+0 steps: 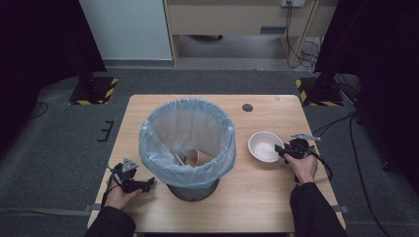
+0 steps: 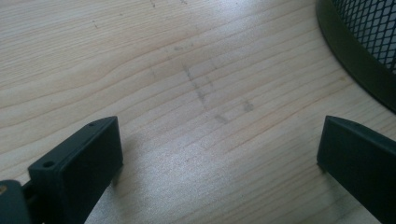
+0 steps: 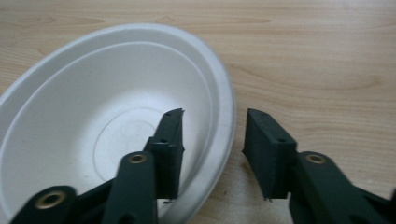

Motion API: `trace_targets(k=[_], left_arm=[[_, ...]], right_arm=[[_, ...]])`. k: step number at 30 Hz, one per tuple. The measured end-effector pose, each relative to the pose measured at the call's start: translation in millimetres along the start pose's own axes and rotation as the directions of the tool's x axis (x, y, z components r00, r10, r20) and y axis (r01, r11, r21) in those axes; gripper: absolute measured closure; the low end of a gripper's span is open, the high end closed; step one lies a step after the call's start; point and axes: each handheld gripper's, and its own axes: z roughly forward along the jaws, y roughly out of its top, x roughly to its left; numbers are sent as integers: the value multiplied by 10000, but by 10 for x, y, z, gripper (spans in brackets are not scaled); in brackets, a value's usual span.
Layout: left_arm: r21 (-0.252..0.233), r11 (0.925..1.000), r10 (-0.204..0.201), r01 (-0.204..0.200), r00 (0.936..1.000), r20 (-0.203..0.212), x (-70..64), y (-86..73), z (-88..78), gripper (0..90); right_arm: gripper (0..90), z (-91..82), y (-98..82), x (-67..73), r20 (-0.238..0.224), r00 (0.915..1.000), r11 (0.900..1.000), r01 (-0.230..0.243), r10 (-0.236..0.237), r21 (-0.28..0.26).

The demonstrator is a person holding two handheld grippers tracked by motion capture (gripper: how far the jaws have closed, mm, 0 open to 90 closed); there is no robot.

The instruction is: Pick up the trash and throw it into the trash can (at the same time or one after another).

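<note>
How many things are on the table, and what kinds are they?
Bins: 1, the bin lined with a blue bag
White bowls: 1, the bowl
Brown cups inside the bin: 1 clear, the cup; maybe another beside it
Total: 3

Left tongs (image 1: 147, 183) gape wide; right tongs (image 1: 280, 152) stand partly parted.

lined bin (image 1: 188, 148), white bowl (image 1: 265, 146), wooden table (image 1: 257, 197)

No legible txt, labels, nos. or signs on anything in view.
</note>
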Motion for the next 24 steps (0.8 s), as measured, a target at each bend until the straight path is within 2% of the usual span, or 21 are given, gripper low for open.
trace_targets(k=[3, 6, 10, 17, 21, 24], left_arm=[[3, 10000, 2, -2, 10000, 1, 0, 0, 0, 0], [-1, 10000, 1, -1, 10000, -11, 0, 0, 0, 0], [-1, 10000, -2, 2, 10000, -1, 0, 0, 0, 0], [1, 10000, -1, 1, 10000, -10, 0, 0, 0, 0], [1, 10000, 1, -1, 10000, -1, 0, 0, 0, 0], [4, 10000, 2, -2, 10000, -1, 0, 0, 0, 0]], right_arm=[[741, -28, 8, 26, 23, 10000, 9999, -29, 29, 122], [787, -68, 37, 57, -141, 9996, 9997, -239, 239, 3], [804, -116, 91, 106, -322, 9994, 9998, -150, 147, -108], [832, -289, 231, 166, -624, 9980, 9973, -159, 114, -711], [833, -412, 309, 188, -851, 9963, 9929, -227, 127, -1170], [832, -524, 384, 206, -1007, 9948, 9843, -330, 157, -1731]])
